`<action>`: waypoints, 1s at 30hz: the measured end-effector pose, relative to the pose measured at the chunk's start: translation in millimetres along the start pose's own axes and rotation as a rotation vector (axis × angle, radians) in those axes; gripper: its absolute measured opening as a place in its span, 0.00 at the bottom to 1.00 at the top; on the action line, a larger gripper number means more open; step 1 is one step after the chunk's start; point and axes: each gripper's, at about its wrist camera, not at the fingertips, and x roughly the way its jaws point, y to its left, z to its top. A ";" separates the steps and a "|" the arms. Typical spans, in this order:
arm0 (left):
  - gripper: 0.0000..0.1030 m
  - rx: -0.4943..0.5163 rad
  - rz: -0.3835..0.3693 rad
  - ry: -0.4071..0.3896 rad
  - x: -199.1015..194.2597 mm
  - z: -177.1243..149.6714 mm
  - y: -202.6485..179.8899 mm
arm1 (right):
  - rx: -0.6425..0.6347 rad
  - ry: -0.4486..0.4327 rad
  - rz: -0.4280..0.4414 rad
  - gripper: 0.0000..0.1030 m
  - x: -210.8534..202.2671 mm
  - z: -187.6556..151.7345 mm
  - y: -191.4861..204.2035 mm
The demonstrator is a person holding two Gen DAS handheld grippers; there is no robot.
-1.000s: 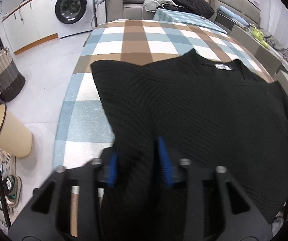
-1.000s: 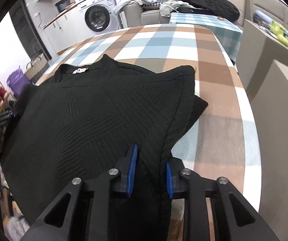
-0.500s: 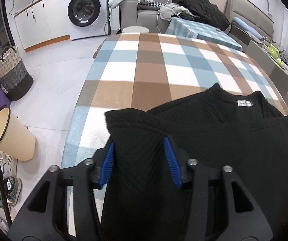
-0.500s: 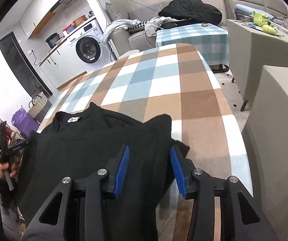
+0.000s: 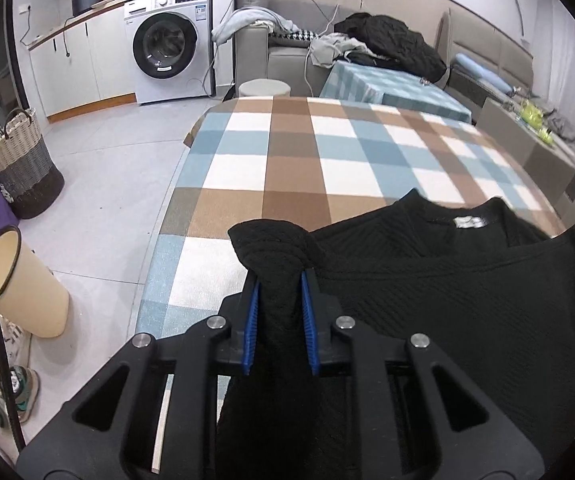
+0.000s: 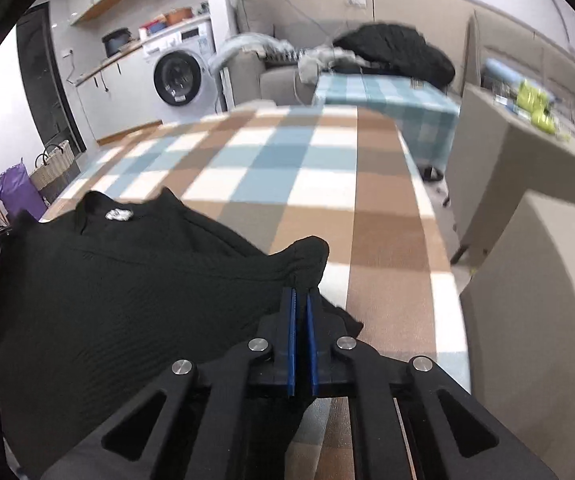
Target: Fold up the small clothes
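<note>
A black knitted sweater [image 5: 447,288] lies on the checked table [image 5: 327,152], its collar and white label [image 5: 469,222] pointing away from me. My left gripper [image 5: 281,284] is shut on the sweater's left corner, which bunches up between the blue pads [image 5: 253,320]. In the right wrist view the sweater [image 6: 107,280] fills the lower left. My right gripper [image 6: 301,296] is shut on its right corner, with the blue pads [image 6: 291,340] almost touching and cloth bunched in front of them.
The table's left edge drops to a tiled floor with a cream bin [image 5: 23,284] and a woven basket [image 5: 23,168]. A washing machine [image 5: 167,44] and a sofa piled with clothes [image 5: 387,44] stand behind. A grey cabinet [image 6: 527,184] stands right of the table.
Both grippers have closed on the sweater's corners and pulled back toward me. The cloth now bunches between the pads and more bare table shows beyond the collar.
</note>
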 end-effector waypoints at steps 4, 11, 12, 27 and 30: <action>0.17 -0.012 0.012 0.025 2.9 -0.9 3.6 | -0.010 -0.027 0.017 0.05 -10.8 3.9 2.7; 0.19 0.025 0.004 0.012 -0.9 -4.4 -5.0 | -0.011 0.002 0.026 0.05 -5.8 2.7 5.6; 0.17 0.031 0.018 0.009 -0.6 -4.2 -5.7 | -0.008 0.006 0.023 0.05 -3.8 2.5 5.1; 0.03 -0.049 -0.047 -0.117 -36.4 34.2 9.6 | 0.044 -0.164 0.026 0.04 -41.1 26.7 -0.6; 0.03 -0.058 -0.043 -0.124 -30.7 54.2 9.2 | 0.055 -0.180 0.000 0.04 -35.9 45.5 -0.7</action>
